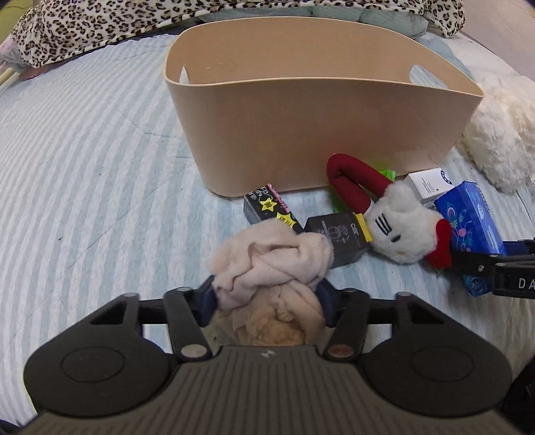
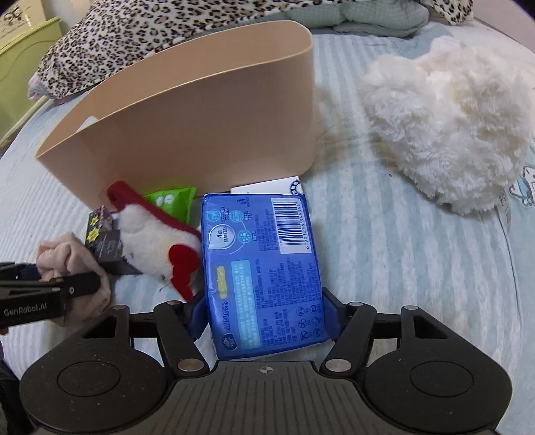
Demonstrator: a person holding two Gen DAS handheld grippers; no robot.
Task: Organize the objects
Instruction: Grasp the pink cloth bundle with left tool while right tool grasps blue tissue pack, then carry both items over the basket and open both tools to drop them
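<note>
My left gripper is shut on a crumpled pale pink cloth lying on the striped bedspread, with a pad pressing each side of the bundle. My right gripper is shut on the near end of a blue tissue packet, which lies flat. A tall beige bin stands just behind the pile; its inside is mostly hidden. Between the two held things lies a white and red plush toy.
Two black boxes, a white box and a green packet lie against the bin's front. A fluffy white cushion lies to the right. A leopard-print blanket lies behind.
</note>
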